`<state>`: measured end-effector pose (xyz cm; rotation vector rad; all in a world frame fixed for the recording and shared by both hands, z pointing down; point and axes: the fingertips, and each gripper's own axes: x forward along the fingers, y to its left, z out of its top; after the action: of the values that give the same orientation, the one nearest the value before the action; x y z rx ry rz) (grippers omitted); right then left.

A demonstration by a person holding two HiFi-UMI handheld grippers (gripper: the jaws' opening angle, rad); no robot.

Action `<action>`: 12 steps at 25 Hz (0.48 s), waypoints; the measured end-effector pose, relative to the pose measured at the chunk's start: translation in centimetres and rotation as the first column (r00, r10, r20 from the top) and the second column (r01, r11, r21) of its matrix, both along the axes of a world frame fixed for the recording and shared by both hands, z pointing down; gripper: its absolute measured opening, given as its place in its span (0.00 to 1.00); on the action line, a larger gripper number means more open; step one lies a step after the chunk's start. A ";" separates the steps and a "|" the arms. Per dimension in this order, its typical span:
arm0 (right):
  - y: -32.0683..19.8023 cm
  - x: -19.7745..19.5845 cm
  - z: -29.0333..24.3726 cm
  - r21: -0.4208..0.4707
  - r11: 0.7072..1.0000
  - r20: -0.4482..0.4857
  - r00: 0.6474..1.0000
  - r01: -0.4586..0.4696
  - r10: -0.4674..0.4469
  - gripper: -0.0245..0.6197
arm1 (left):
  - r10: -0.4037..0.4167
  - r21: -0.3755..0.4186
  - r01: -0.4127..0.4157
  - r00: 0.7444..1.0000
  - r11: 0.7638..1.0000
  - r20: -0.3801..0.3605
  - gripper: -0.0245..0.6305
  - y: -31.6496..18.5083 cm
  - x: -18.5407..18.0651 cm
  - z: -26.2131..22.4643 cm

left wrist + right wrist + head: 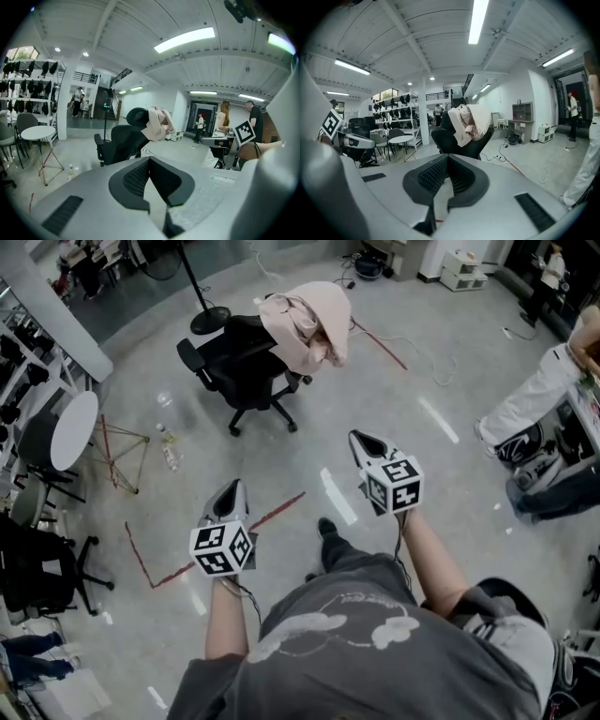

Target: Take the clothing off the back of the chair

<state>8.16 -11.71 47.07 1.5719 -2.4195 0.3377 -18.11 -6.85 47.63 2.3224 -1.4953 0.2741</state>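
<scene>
Pink clothing [309,322] draped over black chair [246,371] back. Grey floor [422,456], round white surface [73,430] at left. Left gripper [234,486], right gripper [359,437]: jaws pressed together, empty, well apart from chair.

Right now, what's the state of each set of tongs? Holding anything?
Left tongs: closed, holding nothing.
Right tongs: closed, holding nothing.

Pink clothing [307,322] hung over the chair [246,371] back.
I saw it draped in loose folds across the headrest of the upright black swivel seat, well ahead of my left claw [234,488] and right claw [361,440], touching neither.
</scene>
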 end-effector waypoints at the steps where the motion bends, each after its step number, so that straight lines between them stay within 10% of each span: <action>1: -1.3 0.3 0.0 -0.001 1.000 0.001 1.000 -0.001 0.001 0.03 | -0.004 0.001 0.004 1.000 1.000 0.006 0.04 -1.0 0.1 -0.1; 12: -14.6 2.6 -3.2 0.068 0.998 0.043 0.999 0.019 -0.022 0.27 | -0.055 0.058 0.054 0.998 0.997 0.017 0.04 -12.9 1.5 -2.3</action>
<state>10.78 -26.27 43.89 1.5823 -2.5030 0.2920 -16.57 -19.79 45.35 2.3244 -1.5927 0.2415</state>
